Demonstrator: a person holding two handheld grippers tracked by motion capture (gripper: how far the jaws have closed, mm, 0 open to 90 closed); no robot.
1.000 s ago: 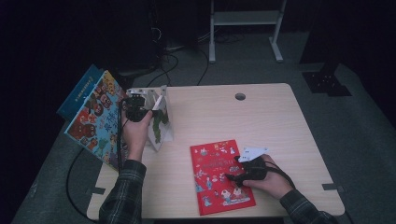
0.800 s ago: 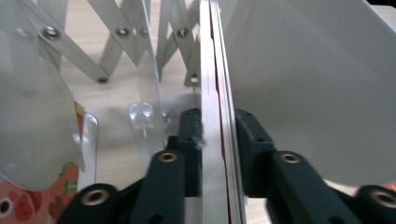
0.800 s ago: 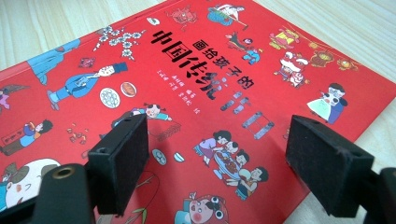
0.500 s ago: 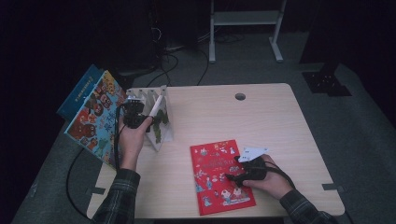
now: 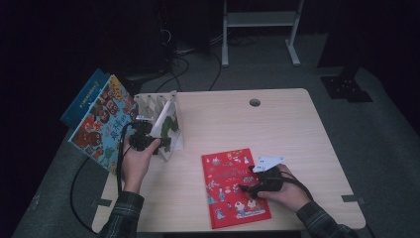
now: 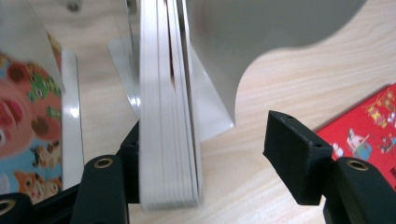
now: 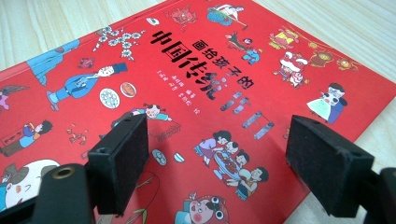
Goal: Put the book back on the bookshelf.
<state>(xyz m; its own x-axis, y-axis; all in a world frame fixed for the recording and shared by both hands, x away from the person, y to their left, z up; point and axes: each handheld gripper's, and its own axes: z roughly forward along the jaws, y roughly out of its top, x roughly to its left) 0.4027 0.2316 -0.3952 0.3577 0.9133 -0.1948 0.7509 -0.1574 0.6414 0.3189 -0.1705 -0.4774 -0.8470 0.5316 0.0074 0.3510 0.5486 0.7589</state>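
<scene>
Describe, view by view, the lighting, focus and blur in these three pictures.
High view: dim overall, the room around the table nearly black, and the red book stands out. Left gripper view: bright; the standing book between the open jaws of the left gripper is soft and blurred, with glare on the white rack. Right gripper view: evenly lit, the cover sharp, the right gripper slightly soft.

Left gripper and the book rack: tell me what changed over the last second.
The left gripper drew back from the top of the white rack toward the person, and its fingers have just been opening, letting go of the book standing in the rack; that book is between them, one side clear. The right gripper and red book stayed put.
</scene>
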